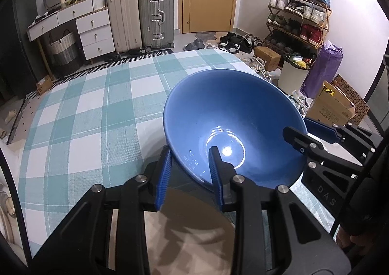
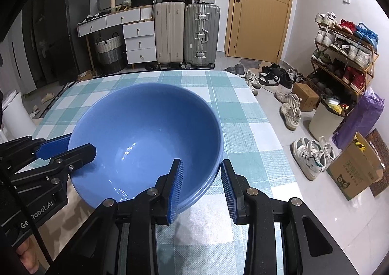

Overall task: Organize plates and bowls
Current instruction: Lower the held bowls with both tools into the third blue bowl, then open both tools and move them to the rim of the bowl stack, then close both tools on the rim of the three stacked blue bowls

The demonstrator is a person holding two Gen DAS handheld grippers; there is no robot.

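A blue bowl (image 1: 231,114) (image 2: 145,133) sits over the checked tablecloth (image 1: 97,109) (image 2: 243,133). In the right wrist view a second blue rim shows just under it, so it rests in another blue bowl (image 2: 206,186). My left gripper (image 1: 190,172) straddles the bowl's near-left rim, one finger inside, one outside, with a gap to the wall. My right gripper (image 2: 203,187) straddles the opposite rim the same way, jaws apart. Each gripper shows in the other's view, the right gripper (image 1: 316,138) and the left gripper (image 2: 65,151). A tan plate (image 1: 189,231) lies under the left gripper.
The table's right edge drops to a floor with shoes (image 2: 311,155), cardboard boxes (image 2: 355,172) and a white bin (image 2: 325,119). Suitcases (image 2: 187,36), a white drawer unit (image 2: 138,39) and a shoe rack (image 2: 345,56) stand along the far wall by a door (image 2: 260,9).
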